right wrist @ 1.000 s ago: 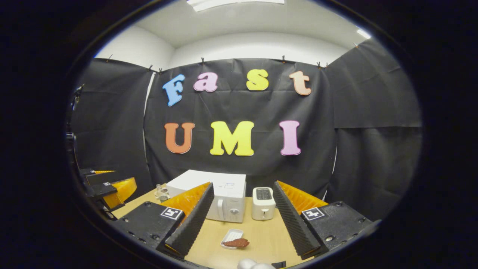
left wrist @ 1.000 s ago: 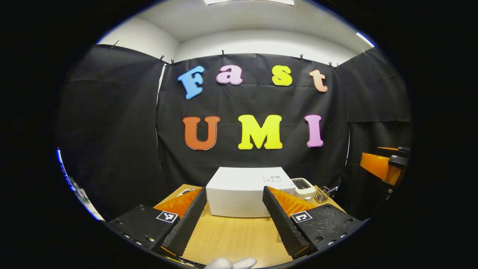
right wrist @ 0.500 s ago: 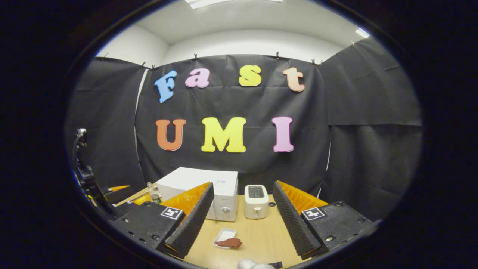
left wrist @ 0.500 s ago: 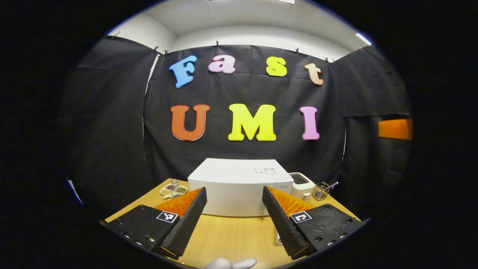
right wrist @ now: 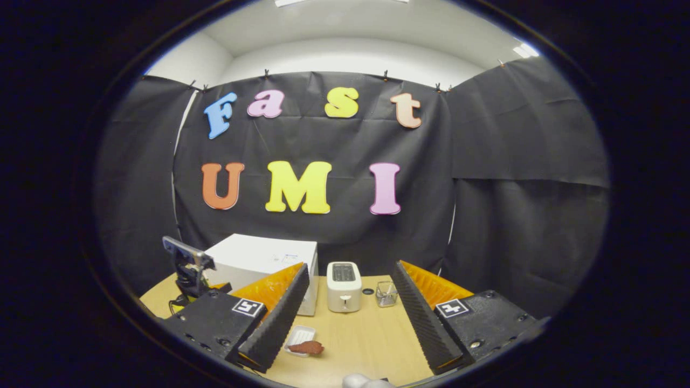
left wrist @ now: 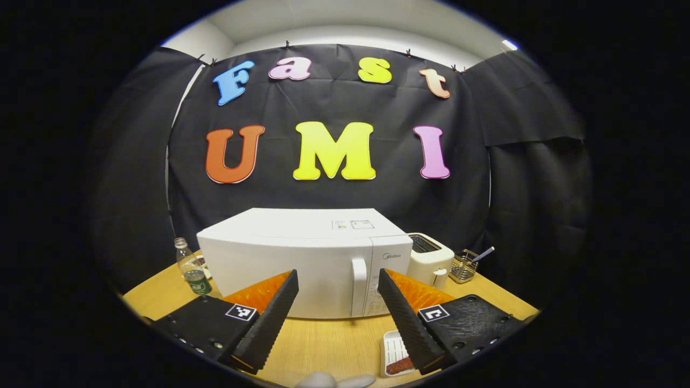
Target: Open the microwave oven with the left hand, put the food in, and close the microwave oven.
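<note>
From the left gripper view, my left gripper (left wrist: 337,315) sits at six o'clock with its fingers spread wide and nothing between them, hovering above the wooden table (left wrist: 323,339). Just inside the right finger, at about five o'clock, I see a small white tray (left wrist: 392,350) with a brown piece of food (left wrist: 400,367) at its near end, partly hidden by that finger. Past the fingertips, dead ahead at twelve o'clock, stands the white microwave (left wrist: 302,258), its door shut, its upright handle (left wrist: 358,285) lined up in the gap between my fingers but well apart from them. At ten o'clock a plastic bottle (left wrist: 188,267) stands by the microwave's left end; at two o'clock a white toaster (left wrist: 428,257) sits just beside its right end, and a wire basket (left wrist: 464,267) holding a utensil lies beyond that. From the right gripper view, my right gripper (right wrist: 350,318) is likewise spread and empty. The food (right wrist: 306,347) and tray (right wrist: 299,335) lie at seven o'clock near its left finger, the toaster (right wrist: 344,286) straight ahead, the microwave (right wrist: 259,258) at ten o'clock, the basket (right wrist: 386,293) at one o'clock.
</note>
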Demonstrator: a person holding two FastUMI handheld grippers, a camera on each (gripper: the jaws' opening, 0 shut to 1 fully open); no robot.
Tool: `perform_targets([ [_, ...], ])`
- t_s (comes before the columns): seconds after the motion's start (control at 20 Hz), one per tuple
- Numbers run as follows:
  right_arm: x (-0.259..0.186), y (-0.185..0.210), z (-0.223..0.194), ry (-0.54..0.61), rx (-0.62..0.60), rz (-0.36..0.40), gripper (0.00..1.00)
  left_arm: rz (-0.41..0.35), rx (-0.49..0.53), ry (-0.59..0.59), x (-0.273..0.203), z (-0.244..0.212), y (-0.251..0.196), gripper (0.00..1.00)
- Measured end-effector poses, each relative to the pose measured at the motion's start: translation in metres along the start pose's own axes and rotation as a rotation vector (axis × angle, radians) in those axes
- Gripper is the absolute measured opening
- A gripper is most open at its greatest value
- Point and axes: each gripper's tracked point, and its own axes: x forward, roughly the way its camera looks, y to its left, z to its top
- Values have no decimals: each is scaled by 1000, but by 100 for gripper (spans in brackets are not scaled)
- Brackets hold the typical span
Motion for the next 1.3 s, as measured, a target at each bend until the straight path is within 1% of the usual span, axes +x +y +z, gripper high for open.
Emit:
perform_targets([
  [0.05, 2, -2, -1, 2, -11, -7, 100, -7, 4, 14, 12, -10, -6, 93],
  [0.1, 5, -4, -3, 7, -20, -11, 95, -15, -3, 29, 24, -19, -14, 94],
  [0.15, 8, -5, -3, 9, -24, -14, 96, -16, -12, 38, 36, -28, -19, 93],
  [0.2, 10, -8, -3, 11, -23, -17, 100, -18, -18, 49, 47, -36, -24, 95],
  [0.3, 15, -10, -8, 23, -19, -18, 100, -12, -8, 57, 68, -46, -28, 95],
  [0.35, 16, -11, -10, 32, -23, -20, 100, -5, -4, 63, 77, -52, -29, 86],
  [0.4, 17, -12, -12, 38, -26, -20, 96, -4, -9, 67, 83, -54, -31, 95],
  [0.5, 18, -18, -15, 49, -32, -26, 96, -1, -17, 85, 92, -61, -33, 95],
  [0.55, 19, -21, -16, 54, -37, -31, 100, 1, -21, 84, 95, -61, -33, 95],
  [0.6, 20, -23, -19, 62, -42, -33, 96, 28, -22, 82, 97, -61, -27, 92],
  [0.65, 20, -23, -21, 68, -46, -31, 96, 51, -31, 86, 100, -64, -20, 82],
  [0.7, 20, -25, -24, 73, -48, -32, 100, 55, -45, 95, 102, -66, -19, 64],
  [0.75, 21, -26, -26, 79, -47, -29, 100, 68, -52, 107, 102, -69, -13, 68],
  [0.8, 21, -27, -29, 85, -44, -26, 100, 43, -64, 118, 108, -73, -15, 41],
  [0.85, 21, -28, -30, 86, -38, -25, 96, 17, -70, 138, 102, -76, -19, 33],
  [0.9, 21, -29, -30, 86, -35, -26, 100, 5, -62, 121, 105, -78, -19, 26],
  [0.95, 20, -30, -31, 87, -33, -25, 100, 4, -50, 119, 105, -76, -18, 27],
  [1.0, 20, -30, -32, 89, -33, -24, 100, 8, -41, 116, 105, -75, -17, 22],
  [1.05, 20, -29, -32, 90, -33, -22, 100, 9, -42, 119, 104, -75, -14, 9],
  [1.1, 19, -29, -32, 90, -31, -20, 100, 12, -34, 118, 104, -76, -15, 16],
  [1.15, 18, -28, -32, 91, -32, -18, 100, 12, -31, 122, 102, -76, -15, 11],
  [1.2, 17, -28, -33, 92, -32, -17, 96, 10, -42, 121, 101, -76, -15, 8],
  [1.25, 16, -28, -32, 91, -31, -13, 100, 4, -42, 130, 102, -77, -14, 8],
  [1.3, 15, -28, -31, 88, -33, -13, 100, -4, -48, 137, 99, -77, -15, 7],
])
